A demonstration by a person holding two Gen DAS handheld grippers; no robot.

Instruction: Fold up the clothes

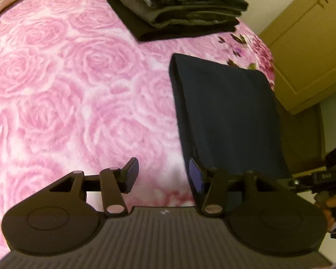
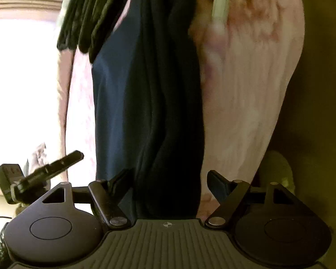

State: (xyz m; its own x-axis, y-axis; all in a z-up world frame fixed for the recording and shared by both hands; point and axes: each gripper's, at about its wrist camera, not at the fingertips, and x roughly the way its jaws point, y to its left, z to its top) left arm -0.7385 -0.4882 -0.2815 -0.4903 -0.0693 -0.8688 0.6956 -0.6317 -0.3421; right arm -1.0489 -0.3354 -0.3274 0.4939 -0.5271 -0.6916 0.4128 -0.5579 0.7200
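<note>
A folded navy garment point(image 1: 226, 116) lies on the pink rose bedspread point(image 1: 67, 89) near its right edge. My left gripper point(image 1: 163, 173) is open over bare bedspread, and its right finger point(image 1: 196, 176) sits against the garment's near left edge. In the right wrist view the same navy garment point(image 2: 159, 103) runs straight between the fingers of my right gripper point(image 2: 169, 182). That gripper is open and straddles the garment's near end. A stack of folded dark clothes point(image 1: 168, 6) rests further back on the bed, also seen as the stack point(image 2: 87, 20).
A tan cupboard door with a metal handle point(image 1: 302, 35) stands past the bed's right edge. A hand holding the right gripper point(image 1: 329, 179) shows at far right. The left gripper point(image 2: 44, 172) appears at the lower left of the right wrist view, against a bright window.
</note>
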